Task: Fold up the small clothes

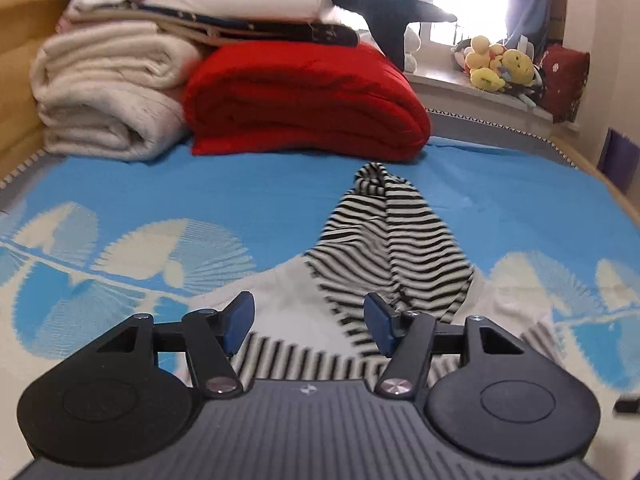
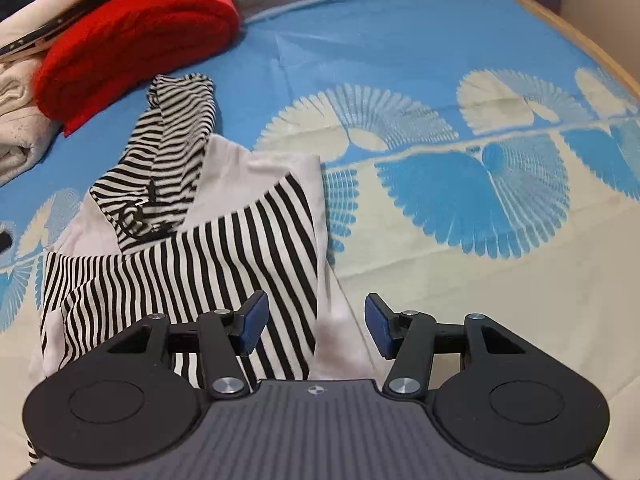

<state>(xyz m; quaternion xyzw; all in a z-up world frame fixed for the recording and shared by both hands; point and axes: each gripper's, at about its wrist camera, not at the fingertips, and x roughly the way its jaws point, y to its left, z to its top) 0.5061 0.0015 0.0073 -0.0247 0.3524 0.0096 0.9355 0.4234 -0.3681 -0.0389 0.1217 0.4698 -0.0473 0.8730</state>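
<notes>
A small black-and-white striped garment (image 2: 224,256) with white panels lies rumpled on the blue patterned bedspread (image 2: 440,80). One striped sleeve (image 2: 176,128) stretches away toward the red blanket. In the left wrist view the garment (image 1: 384,240) lies just ahead, the sleeve pointing away. My left gripper (image 1: 310,322) is open and empty, low over the garment's near part. My right gripper (image 2: 316,326) is open and empty, over the garment's right white edge.
A folded red blanket (image 1: 304,100) and a stack of cream and white bedding (image 1: 108,92) lie at the far side of the bed. Plush toys (image 1: 500,64) sit on the windowsill. The bed's wooden edge (image 2: 560,20) runs along the right.
</notes>
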